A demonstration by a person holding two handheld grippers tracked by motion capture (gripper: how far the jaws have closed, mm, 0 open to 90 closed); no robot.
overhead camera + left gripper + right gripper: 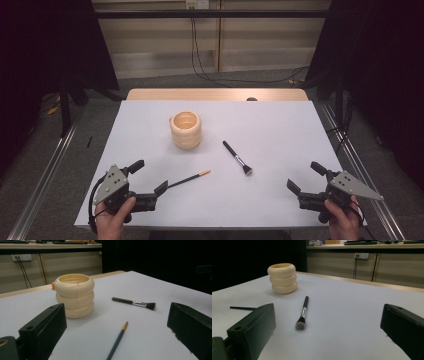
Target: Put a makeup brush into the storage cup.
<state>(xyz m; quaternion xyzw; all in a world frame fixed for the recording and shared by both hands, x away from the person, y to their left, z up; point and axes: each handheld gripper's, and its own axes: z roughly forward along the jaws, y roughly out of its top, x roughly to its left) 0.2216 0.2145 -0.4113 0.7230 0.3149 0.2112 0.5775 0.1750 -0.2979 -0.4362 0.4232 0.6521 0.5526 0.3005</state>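
Just ahead of my left hand-held gripper [148, 177] lies the thin dark-handled paintbrush with the orange tip [189, 178], flat on the white worktop [280, 125], its handle end nearly between the spread jaws; I judge this is the thing to pick up, since the jaws stand wide and line up on it. Its orange tip points away toward the middle of the worktop. Near it, to the right, lies the black-handled makeup brush with a silver ferrule and a dark flat bristle head [237, 157], also flat, bristles toward my right hand-held gripper [306, 178], whose jaws likewise stand wide apart and hold nothing. Farther back stands the cream ribbed holder made of three stacked rings [186, 130], upright and open-topped, probably meant to take the brushes; something small and orange sits on its side, too small to make out. Count: two brushes, one holder, two grippers, one in each hand.
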